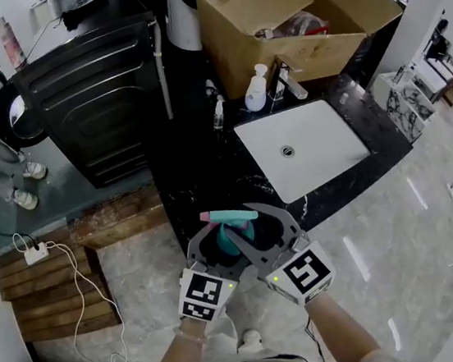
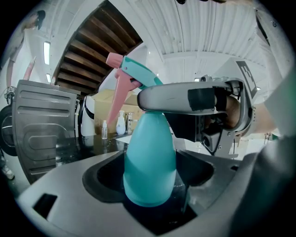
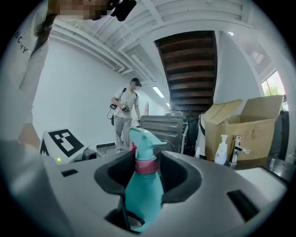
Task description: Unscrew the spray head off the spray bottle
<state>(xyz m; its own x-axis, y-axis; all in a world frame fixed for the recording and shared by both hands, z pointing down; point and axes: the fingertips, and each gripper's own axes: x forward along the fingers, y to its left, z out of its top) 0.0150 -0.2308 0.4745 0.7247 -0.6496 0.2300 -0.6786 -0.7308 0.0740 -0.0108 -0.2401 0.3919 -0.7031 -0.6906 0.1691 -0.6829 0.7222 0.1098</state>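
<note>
A teal spray bottle with a teal and pink spray head is held in the air in front of me, low in the head view. My left gripper is shut on its round body. My right gripper reaches in from the right. Its curved jaws stand round the pink collar under the spray head, with dark gaps showing on both sides of it. In the left gripper view one finger of the right gripper crosses the neck and hides it.
Ahead is a black stone counter with a white sink, a faucet and a white pump bottle. An open cardboard box stands behind. A black washing machine and wooden steps are at the left. A person stands farther off.
</note>
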